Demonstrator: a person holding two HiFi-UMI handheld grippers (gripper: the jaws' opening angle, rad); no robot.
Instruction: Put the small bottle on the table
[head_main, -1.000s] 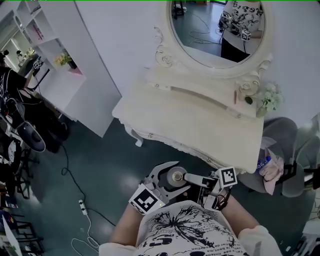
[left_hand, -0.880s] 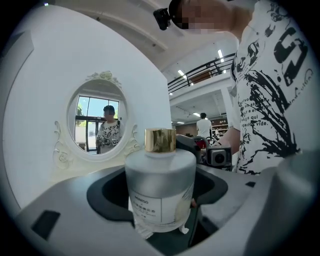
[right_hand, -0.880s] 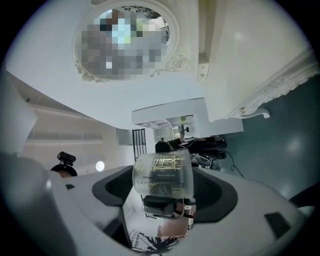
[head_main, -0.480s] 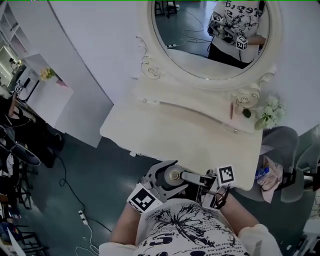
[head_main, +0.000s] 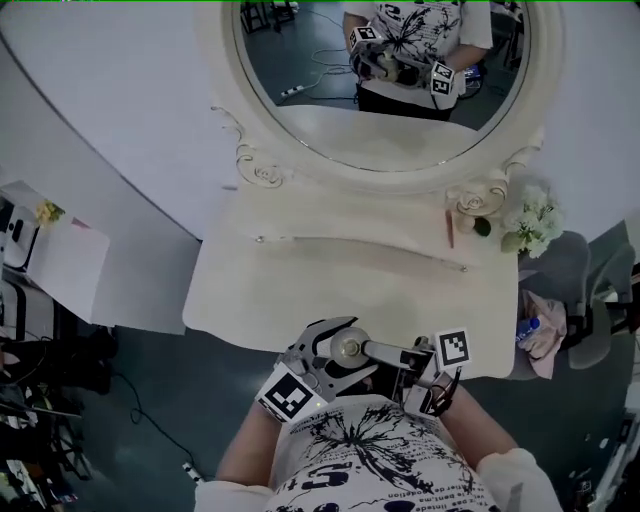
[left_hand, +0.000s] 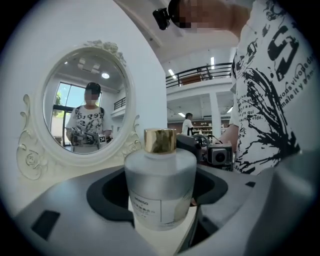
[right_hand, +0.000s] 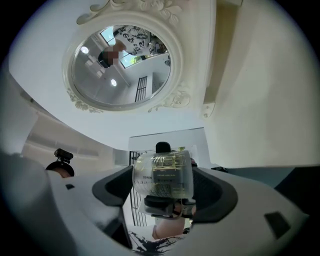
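Observation:
The small bottle (head_main: 348, 349), frosted glass with a gold cap, is held close to my chest, just over the front edge of the cream dressing table (head_main: 300, 290). My left gripper (head_main: 338, 352) is shut on it from the left, and in the left gripper view the bottle (left_hand: 160, 185) stands upright between the dark pads. My right gripper (head_main: 372, 352) comes in from the right and is shut on the same bottle (right_hand: 162, 175), which fills the gap between its jaws. The bottle's base is hidden in the head view.
An oval mirror (head_main: 380, 80) rises at the back of the table. White flowers (head_main: 530, 220) and a thin red stick (head_main: 450, 228) sit at the back right. A grey chair (head_main: 560, 280) holding pink cloth (head_main: 543, 337) stands to the right.
The table has come nearer in the head view. Both grippers with the bottle were over the floor short of it and now hang at its front edge.

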